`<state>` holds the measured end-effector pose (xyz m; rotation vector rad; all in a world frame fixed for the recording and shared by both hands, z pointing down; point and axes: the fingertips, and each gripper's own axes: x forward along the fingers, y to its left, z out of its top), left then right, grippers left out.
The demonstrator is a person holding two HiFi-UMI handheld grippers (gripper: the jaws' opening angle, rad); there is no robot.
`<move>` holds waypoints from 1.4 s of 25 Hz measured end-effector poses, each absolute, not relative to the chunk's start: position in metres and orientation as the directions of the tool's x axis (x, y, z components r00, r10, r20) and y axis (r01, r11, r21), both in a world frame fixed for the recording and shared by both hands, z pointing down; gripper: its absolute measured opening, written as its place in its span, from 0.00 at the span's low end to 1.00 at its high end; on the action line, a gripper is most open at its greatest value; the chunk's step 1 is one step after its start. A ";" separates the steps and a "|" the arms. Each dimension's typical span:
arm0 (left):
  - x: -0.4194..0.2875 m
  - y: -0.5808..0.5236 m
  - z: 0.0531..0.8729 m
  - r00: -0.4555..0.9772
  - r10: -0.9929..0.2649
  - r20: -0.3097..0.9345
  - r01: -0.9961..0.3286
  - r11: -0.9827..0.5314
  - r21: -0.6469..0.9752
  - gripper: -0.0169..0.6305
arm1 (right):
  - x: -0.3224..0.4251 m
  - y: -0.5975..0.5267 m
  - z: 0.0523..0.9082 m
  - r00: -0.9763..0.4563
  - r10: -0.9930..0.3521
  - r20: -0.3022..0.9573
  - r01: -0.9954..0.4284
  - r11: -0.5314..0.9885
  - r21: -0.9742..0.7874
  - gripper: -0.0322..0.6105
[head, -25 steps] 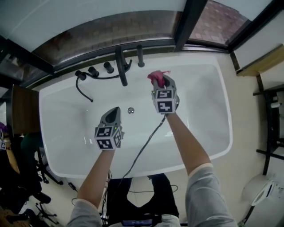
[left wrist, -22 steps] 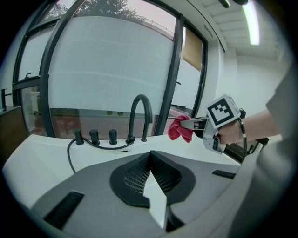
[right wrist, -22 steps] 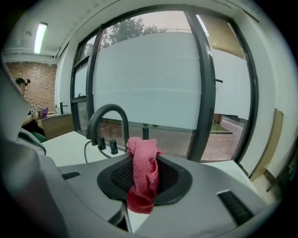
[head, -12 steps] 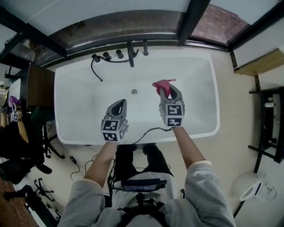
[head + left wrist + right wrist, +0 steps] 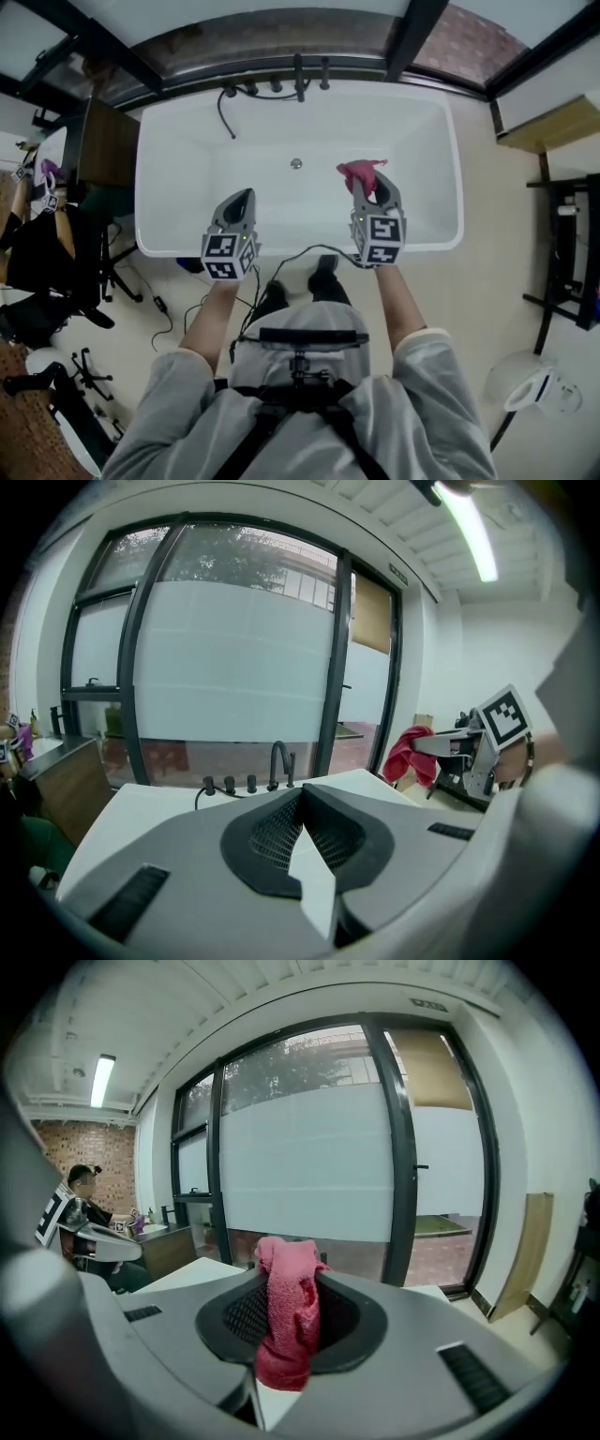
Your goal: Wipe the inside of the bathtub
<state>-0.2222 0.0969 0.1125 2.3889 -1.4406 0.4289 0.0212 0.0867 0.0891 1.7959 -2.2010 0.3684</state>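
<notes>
Progress can't be read off the bathtub [image 5: 187, 150]: its inside looks uniformly white, and the pink cloth [image 5: 359, 172] hangs above the tub's near-right part, apparently off the surface, so wiping looks not under way. The right gripper [image 5: 371, 195] is clamped on that cloth; the left gripper [image 5: 240, 199] has jaws together, empty, over the tub's near rim. Count: one tub, one cloth, one drain [image 5: 296, 164], two grippers.

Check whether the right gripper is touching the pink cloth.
Touching: the right gripper view shows the right gripper clamped on the pink cloth, pinched between its jaws.
</notes>
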 end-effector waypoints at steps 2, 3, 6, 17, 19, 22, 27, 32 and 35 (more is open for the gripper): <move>-0.240 0.118 0.106 0.448 -0.798 0.402 -0.891 -0.436 0.128 0.02 | 0.011 0.110 0.076 -0.180 -0.919 0.350 -0.982 0.186 -0.015 0.19; -0.248 0.130 0.105 0.449 -0.797 0.403 -0.891 -0.434 0.135 0.02 | 0.007 0.124 0.073 -0.173 -0.922 0.345 -0.984 0.180 -0.012 0.19; -0.269 0.160 0.100 0.458 -0.792 0.403 -0.886 -0.442 0.138 0.02 | -0.008 0.161 0.068 -0.157 -0.924 0.348 -0.987 0.162 -0.016 0.19; -0.345 0.232 0.081 0.523 -0.774 0.358 -0.847 -0.519 0.117 0.02 | -0.065 0.275 0.064 -0.075 -0.922 0.380 -0.997 0.077 -0.011 0.19; -0.355 0.239 0.085 0.533 -0.767 0.358 -0.841 -0.527 0.121 0.02 | -0.069 0.286 0.066 -0.050 -0.918 0.392 -0.998 0.055 0.002 0.19; -0.362 0.256 0.091 0.531 -0.764 0.366 -0.844 -0.517 0.144 0.02 | -0.066 0.304 0.073 -0.030 -0.906 0.423 -0.999 0.044 0.024 0.19; -0.362 0.267 0.088 0.495 -0.791 0.359 -0.868 -0.466 0.169 0.02 | -0.048 0.313 0.084 -0.034 -0.889 0.456 -0.999 0.041 0.005 0.19; -0.346 0.274 0.091 0.452 -0.810 0.374 -0.891 -0.430 0.146 0.02 | -0.025 0.309 0.093 -0.071 -0.881 0.468 -0.997 0.064 -0.030 0.19; -0.328 0.284 0.092 0.425 -0.814 0.395 -0.904 -0.404 0.140 0.02 | -0.005 0.307 0.096 -0.098 -0.874 0.476 -0.995 0.094 -0.033 0.19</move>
